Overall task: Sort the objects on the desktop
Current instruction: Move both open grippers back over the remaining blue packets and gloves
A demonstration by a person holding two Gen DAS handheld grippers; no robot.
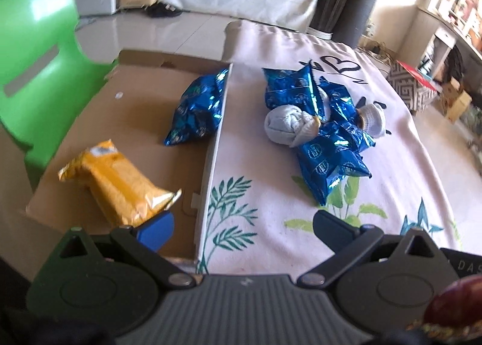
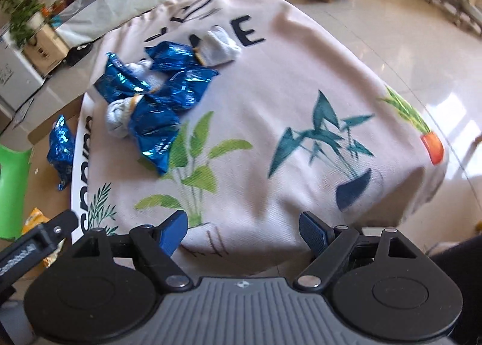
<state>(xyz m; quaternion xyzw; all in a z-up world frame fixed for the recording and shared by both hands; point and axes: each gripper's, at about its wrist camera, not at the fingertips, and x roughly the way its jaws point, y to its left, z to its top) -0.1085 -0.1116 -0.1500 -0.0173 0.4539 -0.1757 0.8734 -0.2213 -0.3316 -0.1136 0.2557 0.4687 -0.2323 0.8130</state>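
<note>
- Pale cloth printed with leaves and black lettering covers the table [image 2: 271, 98], and on it, toward eleven o'clock of the right wrist view, lies the heap still to be sorted: blue foil packets [image 2: 156, 125] tangled with rolled grey socks [image 2: 119, 117].
- Those packets look light, puffy and slick (foil tends to slide under smooth pads), so my judgement is to pinch a crimped end seam or a flat corner instead of the air-filled belly.
- One more rolled sock [image 2: 217, 46] sits at the heap's twelve o'clock edge; socks should be soft, squashy and forgiving, best taken across the fattest part of the roll.
- At nine o'clock of the heap, past a white wall, a cardboard tray [image 1: 120, 122] already holds one blue packet [image 1: 195, 113] and a yellow packet [image 1: 120, 185], well apart from each other.
- Left gripper [image 1: 241, 224] hovers over the tray's wall, spread wide and empty, with the yellow packet's tail just beside its left finger [image 1: 159, 230].
- Right gripper [image 2: 242, 233] hangs above bare cloth at six o'clock of the heap, spread and empty.
- Beyond the tray stands a green chair [image 1: 39, 52], at ten o'clock in the left view.
</note>
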